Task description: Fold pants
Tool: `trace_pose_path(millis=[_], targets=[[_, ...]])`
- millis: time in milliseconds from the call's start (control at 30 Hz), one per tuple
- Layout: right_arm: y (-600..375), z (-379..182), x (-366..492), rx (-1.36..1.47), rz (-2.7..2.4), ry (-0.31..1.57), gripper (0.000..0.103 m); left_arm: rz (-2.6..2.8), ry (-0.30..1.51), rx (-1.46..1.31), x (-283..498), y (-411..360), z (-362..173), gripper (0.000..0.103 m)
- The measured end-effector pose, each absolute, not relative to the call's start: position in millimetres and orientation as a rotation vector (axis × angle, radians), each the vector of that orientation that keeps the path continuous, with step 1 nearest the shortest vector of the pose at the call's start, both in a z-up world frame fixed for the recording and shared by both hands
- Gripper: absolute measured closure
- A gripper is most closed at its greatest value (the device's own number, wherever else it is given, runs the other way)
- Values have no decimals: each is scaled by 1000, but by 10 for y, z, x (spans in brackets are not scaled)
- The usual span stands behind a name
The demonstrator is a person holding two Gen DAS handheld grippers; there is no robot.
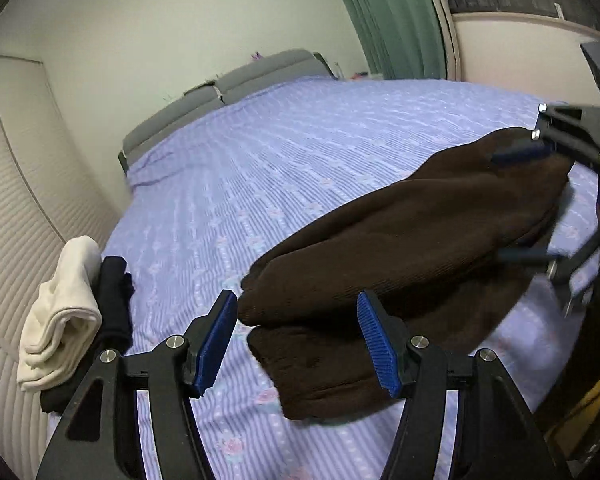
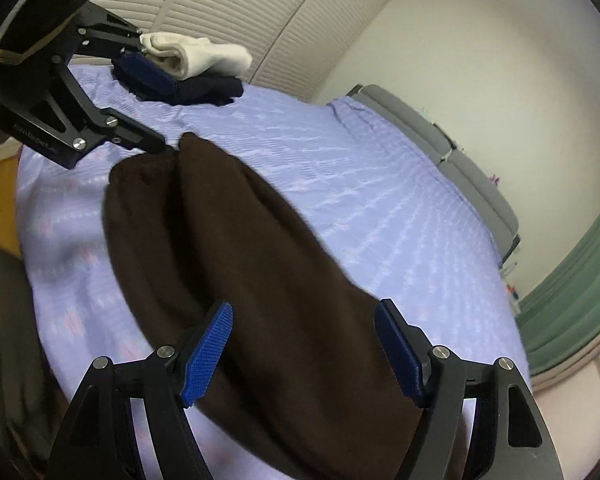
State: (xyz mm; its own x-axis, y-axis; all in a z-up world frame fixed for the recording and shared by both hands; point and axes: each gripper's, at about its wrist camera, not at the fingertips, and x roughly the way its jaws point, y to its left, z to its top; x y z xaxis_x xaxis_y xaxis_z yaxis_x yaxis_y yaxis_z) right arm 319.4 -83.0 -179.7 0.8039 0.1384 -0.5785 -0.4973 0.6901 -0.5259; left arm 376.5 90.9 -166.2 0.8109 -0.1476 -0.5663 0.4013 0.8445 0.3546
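Brown pants (image 1: 400,240) lie folded into a long bundle on the lilac bed sheet (image 1: 260,168); in the right wrist view the pants (image 2: 260,280) stretch away from the camera. My left gripper (image 1: 296,300) is open just above their near end, blue pads apart and pressing on nothing. It also shows at the far end in the right wrist view, left gripper (image 2: 156,108). My right gripper (image 2: 305,306) is open over the other end of the bundle, which lies below its spread fingers. In the left wrist view the right gripper (image 1: 512,206) appears blurred at the right edge.
A folded white garment (image 1: 64,312) sits on a folded black one (image 1: 116,300) at the bed's left edge, beside louvred closet doors (image 1: 16,200). A grey headboard (image 1: 236,84) and green curtain (image 1: 384,16) stand beyond the bed.
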Motion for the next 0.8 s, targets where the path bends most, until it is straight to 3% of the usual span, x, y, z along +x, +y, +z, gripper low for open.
trace_pose_path(millis=[200,400,600,800], targets=[[-442,-2157,3220,-733,294,562,32,-347,495,538,3901,951,-1970,43],[-365,-2321,3336,-748,246,570,41,-405,500,540,4071,1007,-2128,44],[-390,-2499,3518,-722,266,643,76,-453,536,488,4194,1062,-2172,44],[-504,-2333,3483,-632,289,621,91,-436,556,448,4128,1153,-2108,46]])
